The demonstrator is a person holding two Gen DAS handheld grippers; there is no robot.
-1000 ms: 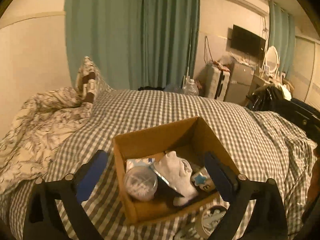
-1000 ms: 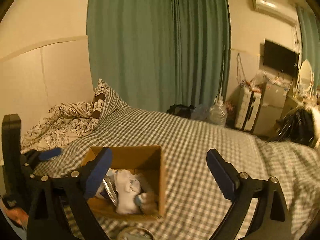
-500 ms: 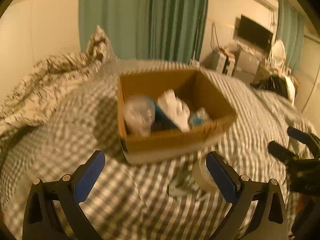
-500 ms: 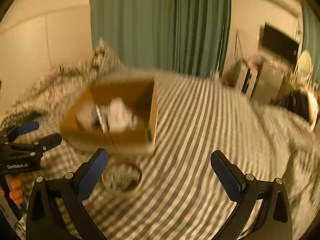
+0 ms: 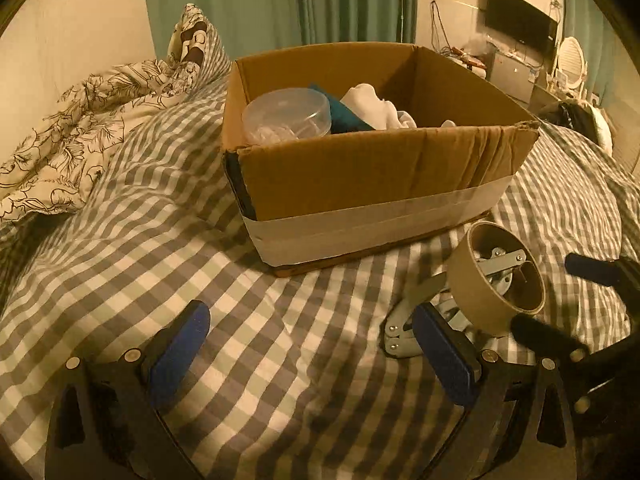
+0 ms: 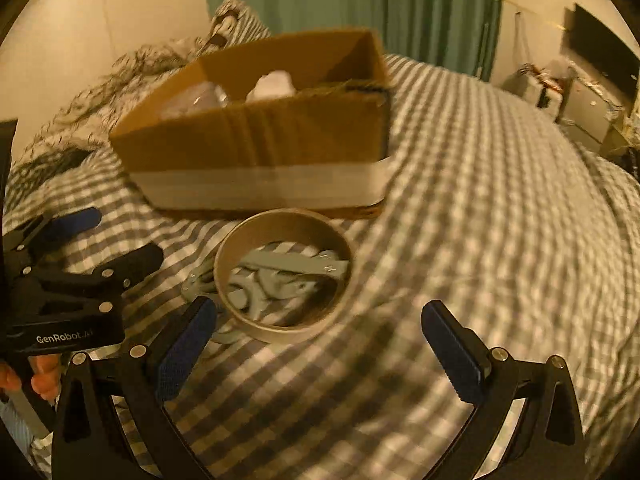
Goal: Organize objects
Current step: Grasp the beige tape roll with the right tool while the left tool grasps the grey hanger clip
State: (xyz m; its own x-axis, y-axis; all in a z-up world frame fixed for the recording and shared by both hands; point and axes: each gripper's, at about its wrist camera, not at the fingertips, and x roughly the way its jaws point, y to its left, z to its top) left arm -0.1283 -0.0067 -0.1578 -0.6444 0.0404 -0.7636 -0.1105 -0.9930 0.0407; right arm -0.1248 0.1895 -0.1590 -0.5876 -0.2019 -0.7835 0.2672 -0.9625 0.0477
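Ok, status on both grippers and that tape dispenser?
Left gripper open, empty. Right gripper open, hovering by the tape dispenser, on bedspread before the cardboard box. Nothing in the way.

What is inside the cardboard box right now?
In the cardboard box: a clear round container, a teal item and white cloth. The near wall hides everything lower down.

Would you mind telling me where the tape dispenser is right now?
The tape dispenser lies on the checked bedspread just in front of the cardboard box, low centre in the right wrist view.
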